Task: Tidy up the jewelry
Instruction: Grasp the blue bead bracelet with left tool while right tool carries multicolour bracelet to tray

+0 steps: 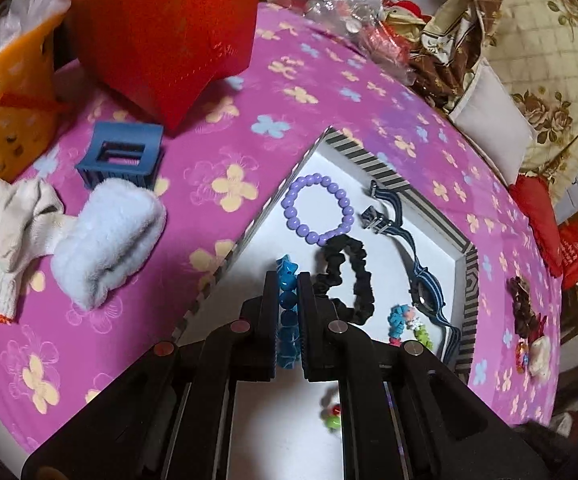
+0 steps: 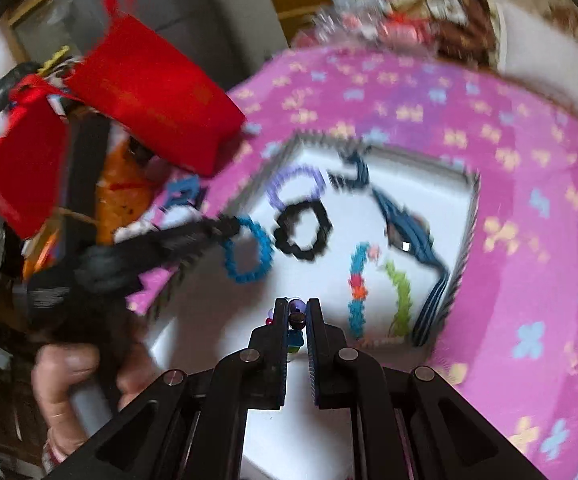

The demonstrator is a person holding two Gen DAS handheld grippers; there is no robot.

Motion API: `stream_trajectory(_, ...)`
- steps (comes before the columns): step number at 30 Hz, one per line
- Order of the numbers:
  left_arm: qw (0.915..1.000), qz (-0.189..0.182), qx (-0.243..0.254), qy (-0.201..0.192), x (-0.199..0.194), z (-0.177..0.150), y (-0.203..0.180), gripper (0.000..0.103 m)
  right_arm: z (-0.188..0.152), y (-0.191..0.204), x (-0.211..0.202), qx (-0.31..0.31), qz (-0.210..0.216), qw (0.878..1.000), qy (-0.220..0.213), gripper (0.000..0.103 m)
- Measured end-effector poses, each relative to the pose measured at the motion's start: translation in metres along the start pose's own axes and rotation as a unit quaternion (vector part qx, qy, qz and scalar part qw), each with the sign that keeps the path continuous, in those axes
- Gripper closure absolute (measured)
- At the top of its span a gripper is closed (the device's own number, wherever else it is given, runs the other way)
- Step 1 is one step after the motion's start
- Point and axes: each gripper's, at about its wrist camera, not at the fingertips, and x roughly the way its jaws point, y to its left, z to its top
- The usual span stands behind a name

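A pink flowered cloth (image 1: 309, 120) covers the worktop, with cluttered bedding behind it. The striped tray (image 1: 381, 168) holds jewelry. The left claw (image 1: 288, 280) pinches a blue bead bracelet (image 1: 287, 300) above the tray; the right claw (image 2: 297, 308) grips a small multicoloured bead piece (image 2: 296, 318).

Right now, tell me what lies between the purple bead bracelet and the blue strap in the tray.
Only bare white tray floor separates the purple bead bracelet from the blue strap and its buckle, seen in the left wrist view. The black scrunchie sits below that gap.
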Motion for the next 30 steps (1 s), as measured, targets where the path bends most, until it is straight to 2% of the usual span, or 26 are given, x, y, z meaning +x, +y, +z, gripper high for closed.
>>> stream_trajectory(7, 0.9999, 0.008, 0.006, 0.006, 0.009, 0.002, -0.004, 0.096, -0.007, -0.033, 0.033, 0.026, -0.038, 0.998, 0.032, 0.095)
stream_trajectory(12, 0.9995, 0.014, 0.018, 0.02, 0.029, 0.008, -0.014, 0.096, 0.0, -0.036, 0.042, 0.018, -0.061, 0.997, 0.031, 0.095)
stream_trajectory(17, 0.9999, -0.004, 0.005, 0.009, 0.022, 0.013, -0.013, 0.093, 0.001, -0.032, 0.04, 0.003, -0.064, 0.997, 0.033, 0.094)
stream_trajectory(19, 0.9999, -0.006, 0.009, 0.003, 0.017, 0.012, -0.014, 0.089, 0.0, -0.029, 0.032, -0.005, -0.071, 0.997, 0.023, 0.086)
stream_trajectory(21, 0.9999, 0.0, 0.013, -0.007, 0.011, 0.011, -0.015, 0.088, -0.002, -0.027, 0.021, -0.007, -0.071, 0.997, 0.006, 0.057)
stream_trajectory(22, 0.9998, 0.002, 0.015, -0.013, 0.007, 0.01, -0.015, 0.088, -0.004, -0.027, 0.013, -0.006, -0.071, 0.997, -0.006, 0.054)
stream_trajectory(26, 0.9991, 0.002, 0.009, -0.042, -0.008, 0.007, -0.015, 0.088, -0.022, -0.026, -0.028, -0.017, -0.1, 0.994, -0.046, 0.054)
stream_trajectory(30, 0.9975, 0.004, 0.01, -0.07, -0.022, 0.002, -0.02, 0.088, -0.065, -0.04, -0.079, -0.03, -0.152, 0.985, -0.074, 0.054)
